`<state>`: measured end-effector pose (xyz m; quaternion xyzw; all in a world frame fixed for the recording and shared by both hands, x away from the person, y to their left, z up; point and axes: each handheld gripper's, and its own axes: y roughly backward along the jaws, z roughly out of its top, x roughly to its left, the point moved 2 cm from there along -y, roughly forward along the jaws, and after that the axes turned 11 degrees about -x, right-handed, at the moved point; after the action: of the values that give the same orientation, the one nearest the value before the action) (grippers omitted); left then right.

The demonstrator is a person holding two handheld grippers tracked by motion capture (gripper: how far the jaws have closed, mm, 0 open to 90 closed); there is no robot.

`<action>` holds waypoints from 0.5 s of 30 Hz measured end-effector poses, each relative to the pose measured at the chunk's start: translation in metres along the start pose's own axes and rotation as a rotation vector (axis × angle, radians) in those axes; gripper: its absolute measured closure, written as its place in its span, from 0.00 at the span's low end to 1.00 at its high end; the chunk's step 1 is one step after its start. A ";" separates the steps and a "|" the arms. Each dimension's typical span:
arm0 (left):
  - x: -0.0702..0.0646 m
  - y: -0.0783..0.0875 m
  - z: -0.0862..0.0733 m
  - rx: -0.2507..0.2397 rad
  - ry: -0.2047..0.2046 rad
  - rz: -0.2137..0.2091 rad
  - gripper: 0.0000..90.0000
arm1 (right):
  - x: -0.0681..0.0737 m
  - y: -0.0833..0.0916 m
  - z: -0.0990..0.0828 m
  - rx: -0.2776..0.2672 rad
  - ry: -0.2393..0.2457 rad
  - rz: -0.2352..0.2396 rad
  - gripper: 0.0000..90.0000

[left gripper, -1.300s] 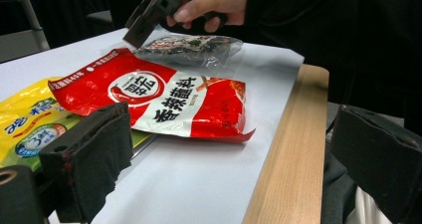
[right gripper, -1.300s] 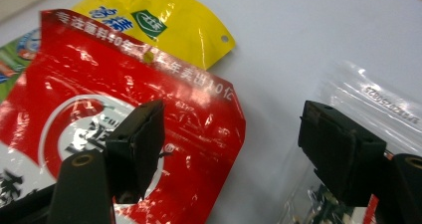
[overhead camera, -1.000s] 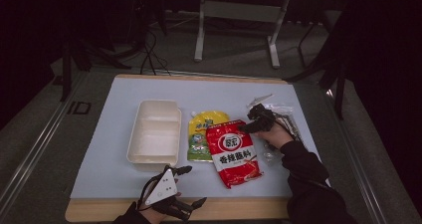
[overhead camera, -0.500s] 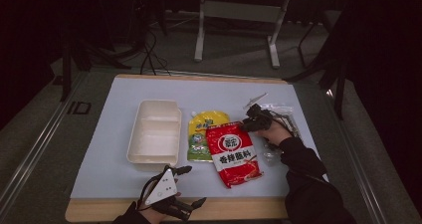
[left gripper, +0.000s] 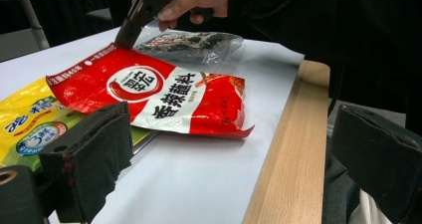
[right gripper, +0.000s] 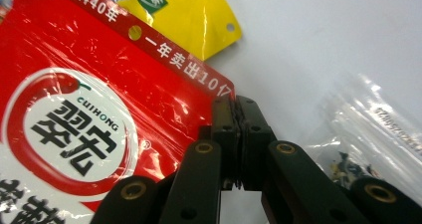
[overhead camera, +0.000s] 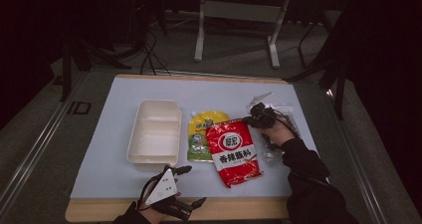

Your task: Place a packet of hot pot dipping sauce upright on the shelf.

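1. On the pale blue table mat (overhead camera: 109, 149) lie four things in a row: a white two-compartment container (overhead camera: 154, 132), a yellow pouch (overhead camera: 205, 134), a red sauce packet (overhead camera: 233, 152) and a clear bag of dark contents (overhead camera: 278, 129).
2. The red sauce packet sits near the middle of the mat. Its left edge overlaps the yellow pouch, and its upper right corner lies just beside the clear bag.
3. The right gripper (overhead camera: 255, 118) is at that upper right corner of the red packet. In the right gripper view its jaws have just been closing and now stand pressed together at the packet's corner (right gripper: 219, 92).
4. That view suggests the corner's edge is pinched between the pads, though how much of the foil is caught there I cannot tell.
5. In the left gripper view the same gripper (left gripper: 130, 32) comes down at a slant onto the far corner of the red packet (left gripper: 164, 92), with the clear bag (left gripper: 191, 45) right behind it.
6. The left gripper (overhead camera: 186, 186) rests at the near wooden edge (overhead camera: 239, 209) of the table, well apart from the packets. Its jaws stand wide apart with nothing between them.
7. The white container is upright, with both compartments bare.
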<state>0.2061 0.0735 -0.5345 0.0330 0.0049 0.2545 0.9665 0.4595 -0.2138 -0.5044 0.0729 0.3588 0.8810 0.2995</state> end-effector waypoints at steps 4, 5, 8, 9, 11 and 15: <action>-0.001 -0.001 0.000 0.003 -0.002 -0.001 0.05 | 0.002 0.015 0.001 -0.038 0.001 0.002 0.99; -0.001 -0.001 0.000 0.003 -0.002 -0.001 0.05 | 0.002 0.018 0.001 -0.040 0.002 -0.005 0.99; -0.001 -0.001 -0.001 0.009 -0.002 -0.003 0.05 | 0.003 0.023 0.001 -0.051 0.005 0.000 0.99; -0.001 -0.001 -0.001 0.009 -0.002 -0.002 0.05 | 0.004 0.030 0.002 -0.070 0.006 -0.002 0.99; -0.001 -0.001 -0.001 0.009 0.000 -0.001 0.05 | 0.006 0.036 0.002 -0.086 0.003 -0.001 0.99; 0.000 -0.002 -0.001 0.016 -0.001 0.003 0.05 | 0.009 0.045 0.003 -0.111 0.021 -0.005 0.99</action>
<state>0.2068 0.0719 -0.5356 0.0406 0.0065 0.2559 0.9658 0.4319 -0.2323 -0.4726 0.0461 0.3126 0.8996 0.3015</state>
